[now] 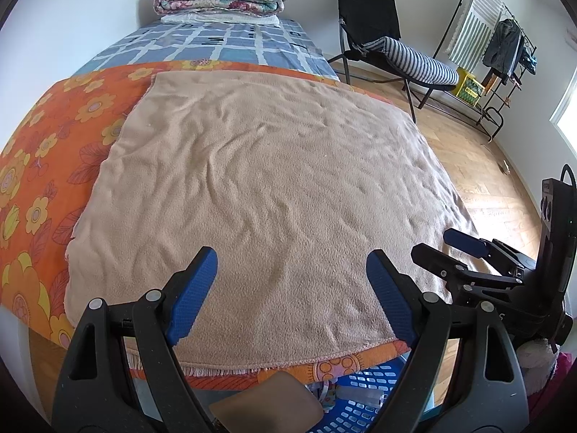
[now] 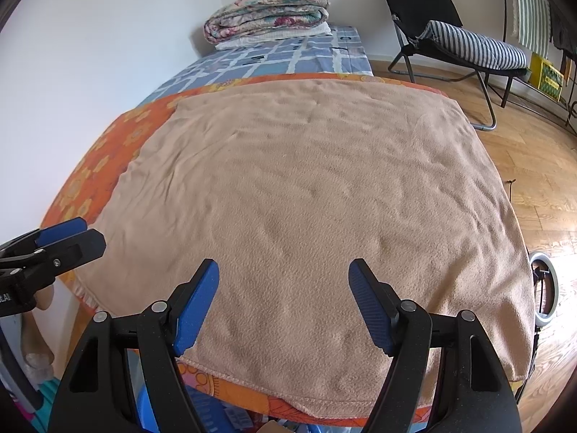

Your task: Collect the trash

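Left wrist: blue basket [image 1: 364, 393] below hand-held gripper [image 1: 292, 270]

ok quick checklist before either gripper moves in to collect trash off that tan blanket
1. Left gripper empty, jaws apart: ok.
2. Right gripper empty, jaws apart: ok.
3. Trash to pick visible on the tan blanket: not ok, only a few tiny pale specks show, too small to tell what they are.
4. Blue basket below the near end of the bed: ok, though what lies in it cannot be told.
5. Grippers apart from each other: ok, side by side with a gap.
6. Blanket lying flat on the orange flowered cover: ok, mild wrinkles only.
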The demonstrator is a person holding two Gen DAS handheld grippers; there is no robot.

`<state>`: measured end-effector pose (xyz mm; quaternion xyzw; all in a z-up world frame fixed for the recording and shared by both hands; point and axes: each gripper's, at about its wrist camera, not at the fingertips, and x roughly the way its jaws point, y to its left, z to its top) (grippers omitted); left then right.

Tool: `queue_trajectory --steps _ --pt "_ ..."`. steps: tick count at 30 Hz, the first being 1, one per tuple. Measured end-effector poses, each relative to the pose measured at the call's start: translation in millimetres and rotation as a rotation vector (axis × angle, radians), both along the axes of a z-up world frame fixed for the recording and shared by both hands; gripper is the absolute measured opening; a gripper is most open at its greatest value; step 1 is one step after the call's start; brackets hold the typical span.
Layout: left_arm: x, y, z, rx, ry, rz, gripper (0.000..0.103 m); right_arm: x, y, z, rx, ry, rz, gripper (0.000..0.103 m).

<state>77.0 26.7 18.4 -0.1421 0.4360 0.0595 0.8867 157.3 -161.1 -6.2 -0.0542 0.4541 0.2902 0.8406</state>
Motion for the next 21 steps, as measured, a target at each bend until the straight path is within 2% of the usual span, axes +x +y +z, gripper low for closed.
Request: queue_trajectory --steps 21 --pt "-0.4 0.4 -0.2 -0.001 0.000 0.001 0.087 -0.6 0.3 -2.5 0.005 0.007 -0.002 0.074"
